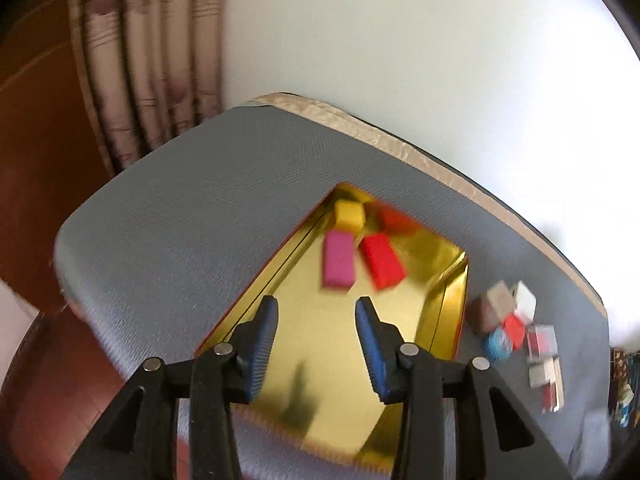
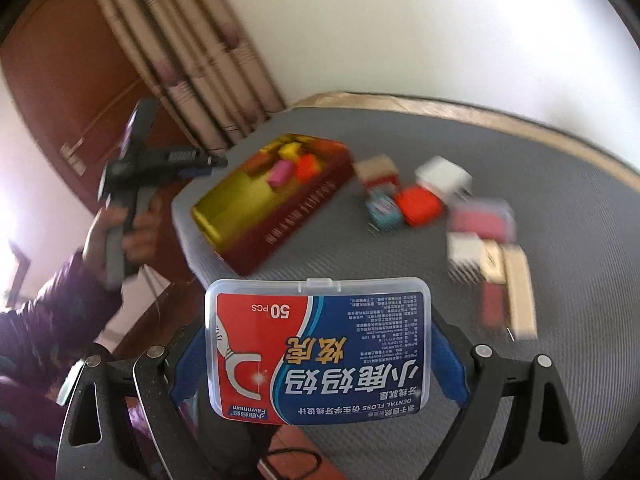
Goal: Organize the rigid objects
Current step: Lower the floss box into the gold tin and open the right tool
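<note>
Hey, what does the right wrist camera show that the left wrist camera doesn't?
Only the right wrist view shows the dental floss box clamped in the right gripper, and the person's hand.

Only the left wrist view shows the open, empty left gripper close up.

Both show the gold tin with colored blocks and the loose pile.

Floss box [image 2: 318,350] reads "DENTAL FLOSS", "50 PCS", "Fawnmum".

**Grey padded surface, tan-edged**

Grey textured surface [image 2: 520,168] fills the lower frame. Directly on it: gold-lined tin [image 2: 240,200] at centre left; cluster of small blocks [image 2: 420,204] to its right, blurred, red, white, blue and tan.
</note>
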